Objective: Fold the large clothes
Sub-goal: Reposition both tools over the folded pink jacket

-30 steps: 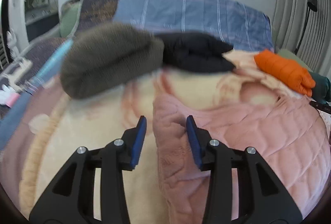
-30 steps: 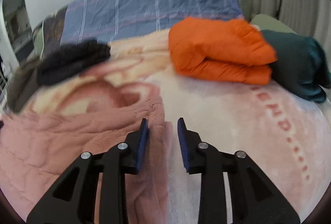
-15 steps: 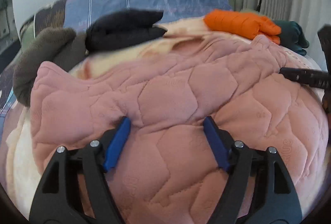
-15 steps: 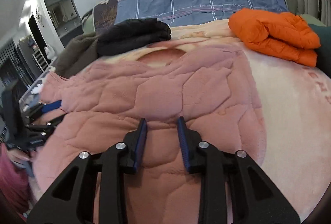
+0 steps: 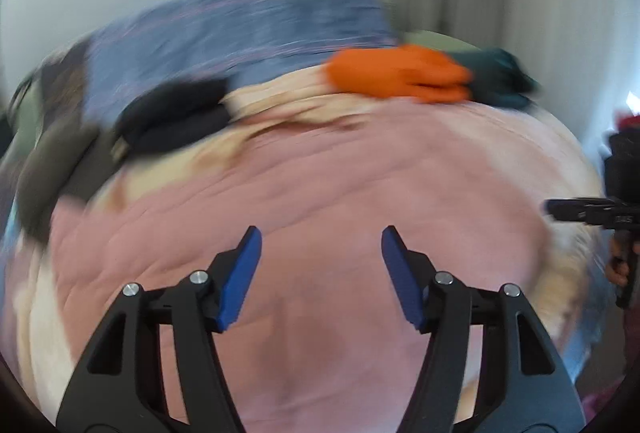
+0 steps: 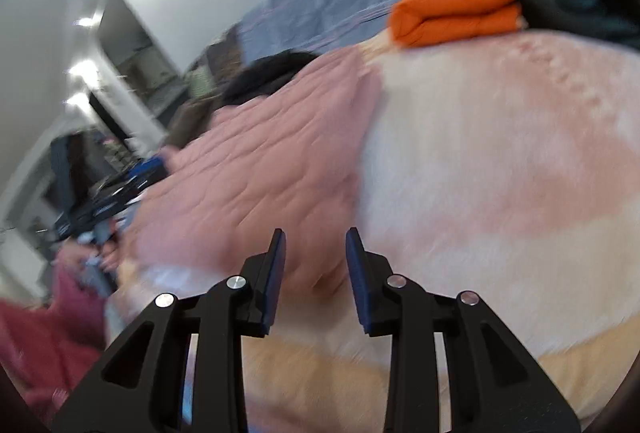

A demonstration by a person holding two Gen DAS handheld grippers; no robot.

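blur: both views smeared | pink quilted garment (image 5: pixel 320 173): stitching indistinct | bedding (image 6: pixel 500 161): lettering unreadable

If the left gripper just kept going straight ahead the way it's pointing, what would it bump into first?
Most likely the pink quilted garment spread on the bed; the open left gripper points straight at it. The picture is blurred, so depth is uncertain.

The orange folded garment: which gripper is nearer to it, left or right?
Right, probably. The right gripper sits at the pink quilted garment's edge nearer the orange folded garment; the left gripper hovers mid-garment.
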